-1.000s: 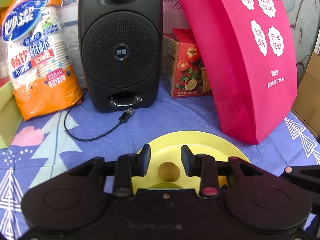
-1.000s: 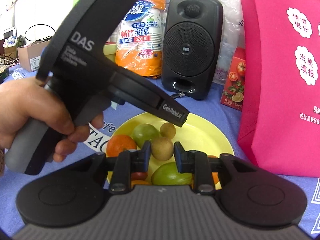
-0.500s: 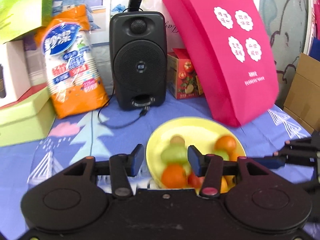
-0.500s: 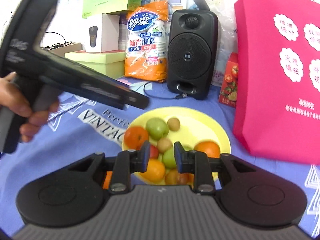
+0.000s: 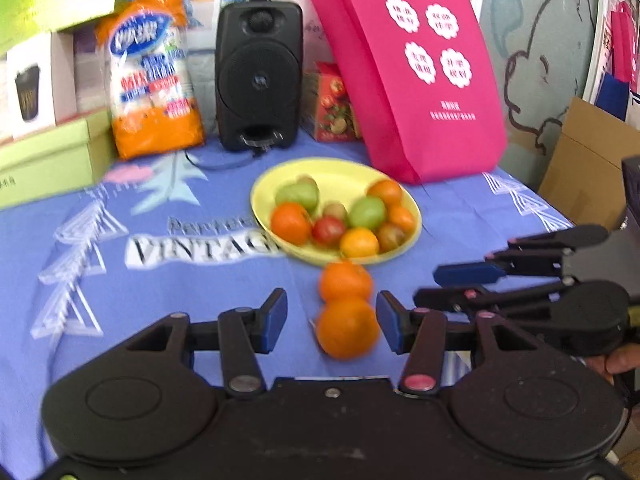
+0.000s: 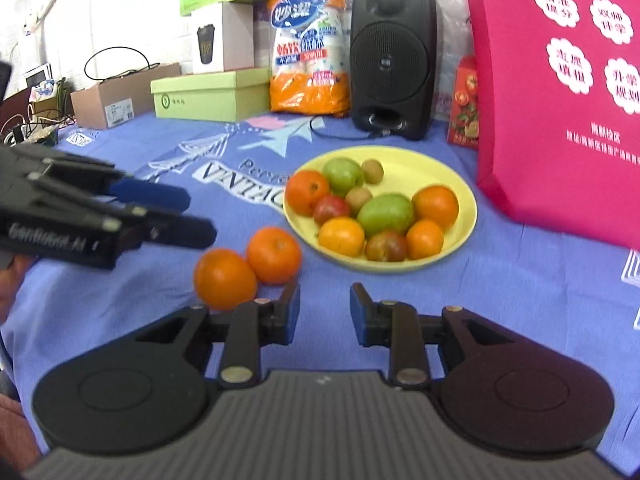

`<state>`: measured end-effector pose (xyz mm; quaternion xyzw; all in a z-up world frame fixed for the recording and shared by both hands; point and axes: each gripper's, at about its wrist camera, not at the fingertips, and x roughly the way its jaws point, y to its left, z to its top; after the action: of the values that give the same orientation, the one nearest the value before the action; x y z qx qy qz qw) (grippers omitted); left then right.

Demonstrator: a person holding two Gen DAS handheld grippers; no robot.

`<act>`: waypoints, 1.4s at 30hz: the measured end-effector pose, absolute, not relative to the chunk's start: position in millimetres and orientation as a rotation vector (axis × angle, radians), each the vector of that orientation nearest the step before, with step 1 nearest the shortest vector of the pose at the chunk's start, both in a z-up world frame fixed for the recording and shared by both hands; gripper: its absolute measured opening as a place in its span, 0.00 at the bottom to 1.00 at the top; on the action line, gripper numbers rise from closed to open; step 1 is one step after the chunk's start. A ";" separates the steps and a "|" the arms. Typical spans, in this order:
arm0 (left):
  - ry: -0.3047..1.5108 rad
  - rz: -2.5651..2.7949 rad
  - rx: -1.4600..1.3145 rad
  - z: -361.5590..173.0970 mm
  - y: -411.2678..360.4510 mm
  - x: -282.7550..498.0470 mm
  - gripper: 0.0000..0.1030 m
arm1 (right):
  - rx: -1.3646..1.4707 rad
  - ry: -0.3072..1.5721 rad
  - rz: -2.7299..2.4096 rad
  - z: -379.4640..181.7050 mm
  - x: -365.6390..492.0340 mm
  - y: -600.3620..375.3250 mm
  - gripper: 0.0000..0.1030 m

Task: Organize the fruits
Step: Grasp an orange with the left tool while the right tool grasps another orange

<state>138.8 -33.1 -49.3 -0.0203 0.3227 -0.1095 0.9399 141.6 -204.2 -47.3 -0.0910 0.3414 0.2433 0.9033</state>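
Table (image 6: 520, 300): covered by a blue printed cloth with white triangle motifs and the word "VINTAGE" in large white letters.

Tote bag (image 6: 568, 92): magenta non-woven fabric, standing upright at the right rear, white scalloped badges with Chinese characters.

Speaker (image 6: 392, 56): black, rounded box, circular grille, cable trailing onto the cloth.

Shoe-type box (image 6: 208, 94): pale green cardboard, lidded; a white carton printed with a black cup stands on it.

Paper-cup pack (image 6: 308, 48): orange and clear plastic sleeve, blue oval logo with Chinese script.

Plate (image 6: 460, 176): round, pale yellow, smooth, near the table's middle; holds the fruits, namely oranges, two green fruits, red-brown ones and small brown kiwi-like ones.

Left gripper (image 5: 331, 316): black frame, blue-padded fingers released and apart, nothing pressed. "GenRobot.AI" reads on its side in the right wrist view.

Right gripper (image 6: 325, 306): fingers drawn nearly together, empty, above bare cloth.

Near orange (image 5: 347, 327): round, dimpled skin, on the cloth between the left fingers, touched by neither.

Far orange (image 5: 345, 281): touching the near one, just in front of the plate rim.
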 end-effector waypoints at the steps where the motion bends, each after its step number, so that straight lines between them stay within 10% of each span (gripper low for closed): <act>1: 0.664 -0.227 -0.043 -53.1 -35.8 137.2 0.48 | -0.185 0.708 0.502 -48.6 139.8 -205.0 0.26; 42: 0.704 -0.072 -0.110 -83.0 16.5 156.1 0.41 | -0.232 0.758 0.510 -76.5 181.8 -129.2 0.52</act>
<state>156.1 16.5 -83.0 -0.0538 0.3446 -0.0354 0.9365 181.8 -129.2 -76.5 -0.1116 0.3653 0.2457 0.8909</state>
